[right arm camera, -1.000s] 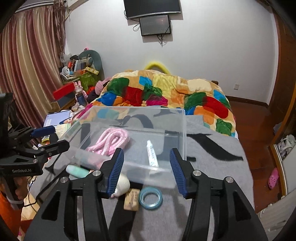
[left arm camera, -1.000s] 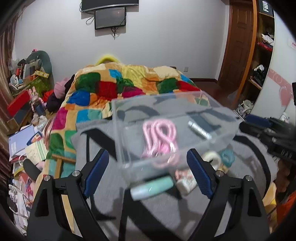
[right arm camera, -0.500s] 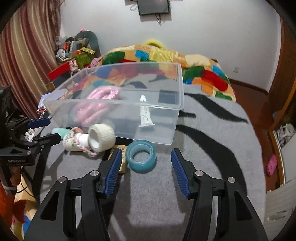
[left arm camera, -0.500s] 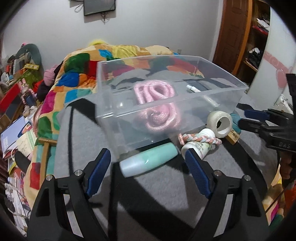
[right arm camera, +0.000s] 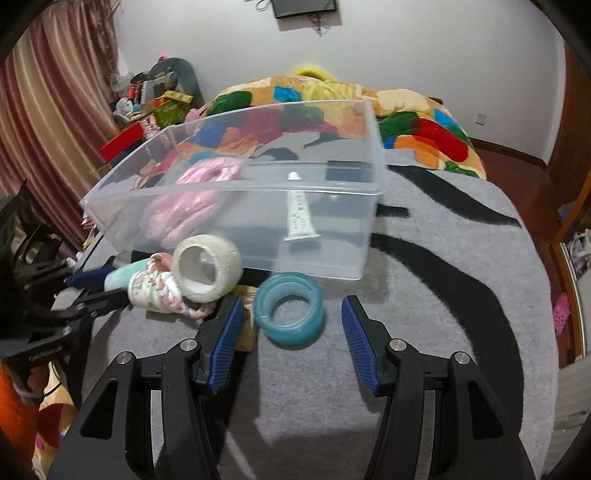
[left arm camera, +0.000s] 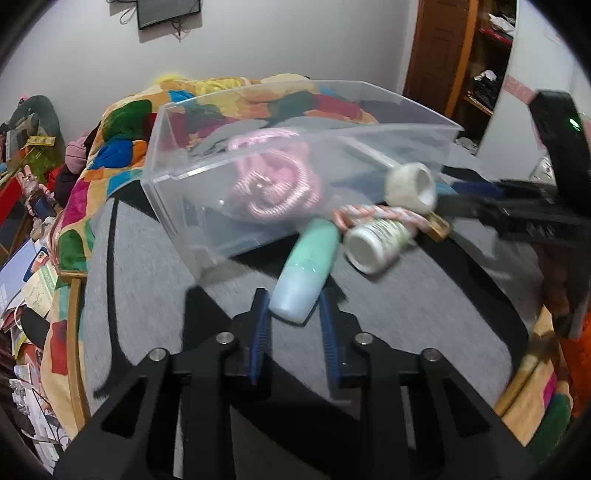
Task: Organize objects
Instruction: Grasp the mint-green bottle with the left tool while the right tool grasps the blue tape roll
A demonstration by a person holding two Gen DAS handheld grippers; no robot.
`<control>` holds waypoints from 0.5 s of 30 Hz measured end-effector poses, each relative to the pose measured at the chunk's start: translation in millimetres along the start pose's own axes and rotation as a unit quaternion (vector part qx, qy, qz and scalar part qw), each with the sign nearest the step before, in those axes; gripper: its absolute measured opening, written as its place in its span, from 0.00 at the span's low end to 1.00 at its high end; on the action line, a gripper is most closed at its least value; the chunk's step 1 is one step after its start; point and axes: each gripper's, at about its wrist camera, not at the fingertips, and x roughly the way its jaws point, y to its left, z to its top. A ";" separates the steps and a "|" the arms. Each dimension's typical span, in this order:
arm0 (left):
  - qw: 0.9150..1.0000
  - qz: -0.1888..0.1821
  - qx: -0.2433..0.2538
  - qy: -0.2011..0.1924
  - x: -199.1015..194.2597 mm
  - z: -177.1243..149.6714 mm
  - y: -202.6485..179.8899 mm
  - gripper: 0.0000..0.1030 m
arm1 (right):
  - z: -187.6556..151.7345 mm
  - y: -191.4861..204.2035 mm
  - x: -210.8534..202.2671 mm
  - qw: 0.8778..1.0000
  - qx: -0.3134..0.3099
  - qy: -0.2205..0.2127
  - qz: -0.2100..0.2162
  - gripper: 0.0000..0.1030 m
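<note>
left gripper [left arm camera: 293, 326]: fingers narrowed around the pale base end of the mint bottle [left arm camera: 308, 271]; the blue pads flank it closely, contact on both sides cannot be told through the blur. the bottle lies on its side, pointing toward the clear bin [left arm camera: 258, 155].

right gripper [right arm camera: 291, 341]: fingers spread wide, holding nothing; the teal tape roll [right arm camera: 290, 308] lies on the surface just ahead of the gap, nearer the left pad, touching neither.

clear bin: open-topped, on the grey rug; holds a coiled pink rope [right arm camera: 192, 199] at its left end and a small white tube [right arm camera: 300, 214] nearer the right.

loose items in front of the bin: white tape roll [right arm camera: 207, 267] standing on edge, white jar [right arm camera: 151, 291] on its side, pink-and-white braided cord [right arm camera: 173, 291] draped over the jar, a small tan block [right arm camera: 245, 325] partly hidden behind the right gripper's left finger.

surface: grey rug with black stripes [right arm camera: 424, 295] spread over the end of the bed.

room: patchwork quilt [right arm camera: 406, 114] on the bed beyond the bin, white wall with a mounted screen [right arm camera: 304, 7], striped curtain [right arm camera: 44, 122] at left, cluttered shelf [right arm camera: 155, 96] by the curtain, wooden door [left arm camera: 439, 51].
</note>
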 end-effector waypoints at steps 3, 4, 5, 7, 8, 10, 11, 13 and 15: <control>1.000 -0.007 0.006 0.001 -8.7 -7.8 -7.3 0.21 | -1.2 -6.8 -3.7 1.000 0.009 -0.003 -0.002 0.42; 1.000 -0.005 0.010 -0.001 -13.1 -10.4 -9.5 0.21 | -1.7 -7.9 -4.9 1.000 0.009 -0.004 -0.001 0.39; 1.000 -0.003 0.010 -0.002 -13.0 -11.3 -10.1 0.21 | -2.3 -8.8 -6.2 1.000 0.009 -0.003 -0.001 0.37; 1.000 -0.001 0.007 -0.006 -16.7 -11.7 -7.8 0.23 | -3.3 -9.0 -8.8 1.000 0.008 -0.006 -0.005 0.35; 1.000 -0.001 0.005 -0.005 -16.7 -10.2 -6.2 0.24 | -3.3 -9.0 -9.2 1.000 0.007 -0.006 -0.006 0.35; 1.000 0.001 -0.001 -0.004 -13.6 -5.8 -3.4 0.37 | -2.7 -7.2 -8.2 1.000 0.003 -0.005 -0.010 0.35; 1.000 0.002 -0.002 -0.005 -11.7 -3.2 -3.5 0.40 | -2.3 -6.3 -6.8 1.000 0.001 -0.003 -0.011 0.35; 1.000 0.003 -0.002 -0.006 -6.2 2.6 -6.0 0.41 | -1.5 -4.6 -3.3 1.000 0.000 0.000 -0.015 0.36; 1.000 0.003 -0.002 -0.006 1.4 8.6 -6.7 0.41 | -0.7 -4.0 -0.1 1.000 0.000 0.001 -0.017 0.36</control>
